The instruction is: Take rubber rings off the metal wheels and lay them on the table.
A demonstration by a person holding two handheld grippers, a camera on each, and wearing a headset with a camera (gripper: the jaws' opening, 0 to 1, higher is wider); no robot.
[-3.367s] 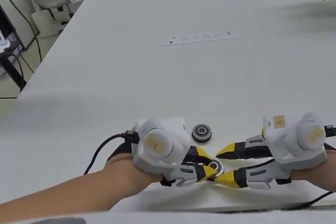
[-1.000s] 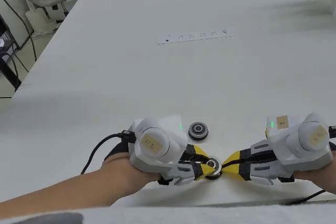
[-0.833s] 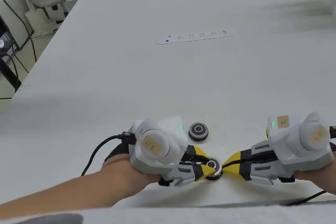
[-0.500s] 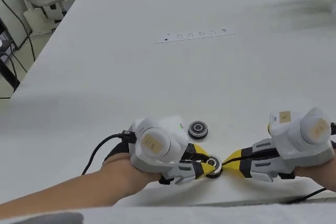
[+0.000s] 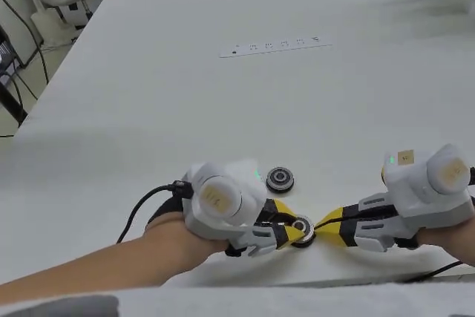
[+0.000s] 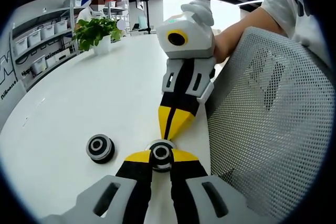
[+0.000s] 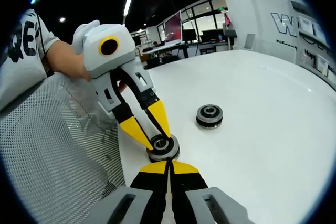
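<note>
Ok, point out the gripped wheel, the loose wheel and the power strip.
gripped wheel [image 6: 160, 153], left gripper view, its metal hub.
loose wheel [image 5: 280, 178], head view, its centre.
power strip [image 5: 274, 46], head view, its middle.

Yellow-tipped grippers on a plain white table.
Left gripper and right gripper: white bodies, black jaws, yellow tips. Near wheel and far wheel: silver hubs, black rims. Chair back: pale grey perforated mesh.

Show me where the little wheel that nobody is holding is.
In the head view the loose wheel lies on the white table, just beyond the left claw, which grips the other wheel.
</note>
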